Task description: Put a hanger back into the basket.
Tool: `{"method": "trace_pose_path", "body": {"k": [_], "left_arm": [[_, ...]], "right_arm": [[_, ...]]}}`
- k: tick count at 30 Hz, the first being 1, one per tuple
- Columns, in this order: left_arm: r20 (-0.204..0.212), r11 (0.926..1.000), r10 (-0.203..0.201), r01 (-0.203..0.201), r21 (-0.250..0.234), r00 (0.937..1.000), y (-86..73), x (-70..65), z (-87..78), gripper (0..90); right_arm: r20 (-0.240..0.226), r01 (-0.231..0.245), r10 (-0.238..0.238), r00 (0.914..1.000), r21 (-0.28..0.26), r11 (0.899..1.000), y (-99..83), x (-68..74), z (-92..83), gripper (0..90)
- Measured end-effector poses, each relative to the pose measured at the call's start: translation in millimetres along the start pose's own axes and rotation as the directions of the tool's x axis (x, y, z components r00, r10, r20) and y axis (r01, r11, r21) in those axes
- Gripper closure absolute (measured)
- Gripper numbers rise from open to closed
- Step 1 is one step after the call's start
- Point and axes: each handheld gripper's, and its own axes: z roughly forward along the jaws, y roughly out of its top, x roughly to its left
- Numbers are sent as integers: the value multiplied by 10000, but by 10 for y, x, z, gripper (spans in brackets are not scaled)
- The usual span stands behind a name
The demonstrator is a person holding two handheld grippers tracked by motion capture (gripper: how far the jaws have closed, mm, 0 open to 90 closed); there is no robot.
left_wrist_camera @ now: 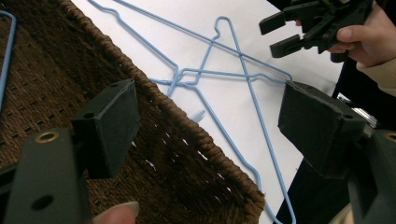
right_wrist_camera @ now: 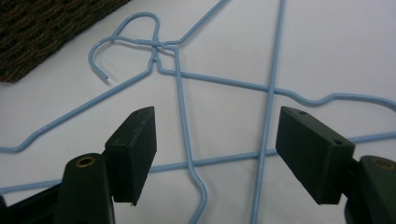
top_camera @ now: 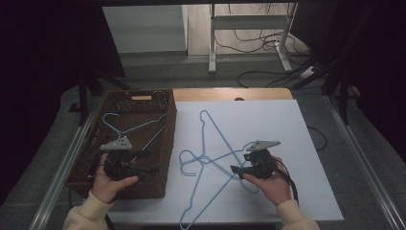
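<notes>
Hangers: thin light-blue wire hangers (top_camera: 210, 163), smooth and glossy, lie crossed in a loose pile on the counter (top_camera: 287, 124); their twisted necks and curled hooks meet near the basket.
Basket: dark brown wicker basket (top_camera: 165, 143), rectangular, coarse weave, at the counter's left edge; one more blue hanger (top_camera: 131, 127) lies inside it.
Counter: flat, matte white top.
Left gripper: left gripper (top_camera: 143, 162) hovers over the basket, jaws wide apart, nothing between them.
Right gripper: right gripper (top_camera: 235, 168) sits low over the pile, jaws spread, empty.
Left gripper view: shows the basket's frayed rim and the other gripper above the hangers.
Right gripper view: shows the wound wire at the necks close up.
</notes>
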Motion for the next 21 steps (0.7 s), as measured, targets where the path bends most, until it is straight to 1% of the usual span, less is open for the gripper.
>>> {"method": "trace_pose_path", "body": {"k": [2,3,4,6,7,8,9,10,11,12,13,14,17,18,19,21], "left_arm": [[1,10000,-8,8,10,10000,-1,3,0,207],[-10,10000,-18,18,14,10000,-2,5,1,205],[-21,10000,-35,35,14,10000,-4,7,1,205],[-31,10000,-58,58,36,10000,-6,10,6,205],[-39,10000,-53,53,59,10000,-8,11,13,205],[-39,10000,-53,53,59,10000,-8,11,13,205],[-42,10000,-49,49,65,10000,-9,11,17,205],[-39,10000,-37,37,90,10000,-10,7,25,205],[-27,9999,-32,32,101,10000,-10,5,29,205],[-27,9999,-32,32,101,10000,-10,5,29,205],[-32,9999,-15,16,122,10000,-9,0,37,205],[-32,9999,-15,16,122,10000,-9,0,37,205],[-9,9999,-4,4,164,10000,-10,-2,49,206],[-9,9999,-4,4,164,10000,-10,-2,49,205],[16,9998,2,-3,179,10000,-12,-3,49,206],[22,9999,-6,6,163,10000,-11,-3,47,206]], "right_arm": [[-13,50,-50,10000,111,9999,18,13,47,304],[-27,92,-92,10000,259,9996,28,27,88,306],[-27,92,-92,10000,259,9996,28,27,88,309],[-79,159,-156,9998,393,9991,34,41,127,319],[-140,212,-204,9997,558,9982,41,57,169,337],[-140,212,-204,9997,558,9982,41,57,169,337],[-153,243,-233,9996,654,9976,44,63,195,343],[-188,292,-276,9994,901,9955,51,74,258,372],[-192,343,-325,9993,1036,9940,54,78,284,381],[-192,343,-325,9993,1036,9940,54,78,284,381],[-239,514,-486,9985,1357,9894,63,93,367,403],[-287,564,-527,9982,1493,9872,70,101,402,414],[-345,730,-678,9971,1821,9806,89,121,499,444],[-345,730,-678,9971,1821,9806,89,121,499,444],[-331,791,-739,9967,2069,9752,97,131,571,474],[-314,901,-852,9959,2227,9707,99,135,616,502]]}}
